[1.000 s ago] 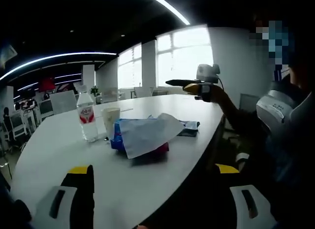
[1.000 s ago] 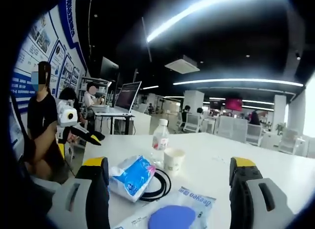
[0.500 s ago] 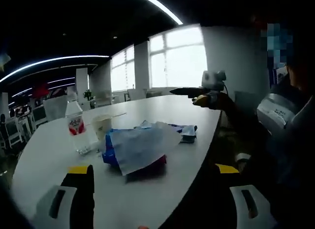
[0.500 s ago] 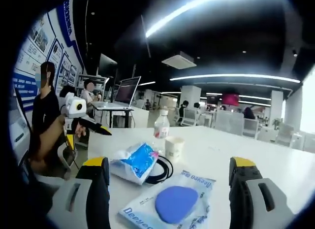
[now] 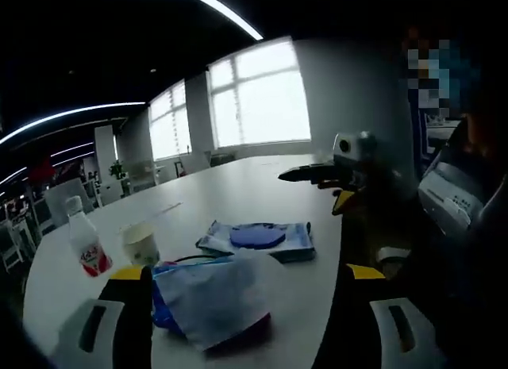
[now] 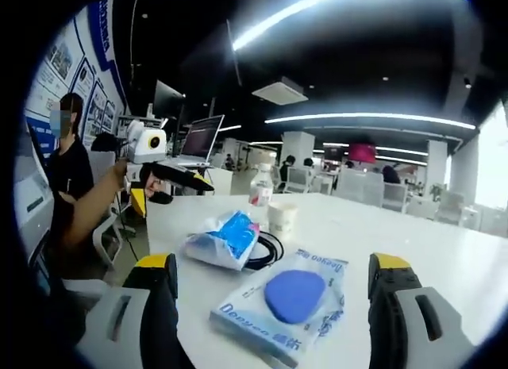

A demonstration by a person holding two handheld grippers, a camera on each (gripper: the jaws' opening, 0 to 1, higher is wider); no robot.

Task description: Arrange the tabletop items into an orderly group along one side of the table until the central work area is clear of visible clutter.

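Right claw wide, empty. Flat blue wipes packet lies dead ahead between its jaws, long axis running away. Left claw wide over crumpled blue bag.

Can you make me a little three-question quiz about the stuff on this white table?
1. True or false: the flat blue packet with the round blue pad lies on the white table between the right gripper's open jaws in the right gripper view.
2. What stands right next to the white paper cup? A) a clear plastic water bottle with a red label B) a laptop C) a book
3. Fill the gap: the black cable loop lies partly under the crumpled blue and white ____.

Key: 1 true; 2 A, the bottle; 3 bag.
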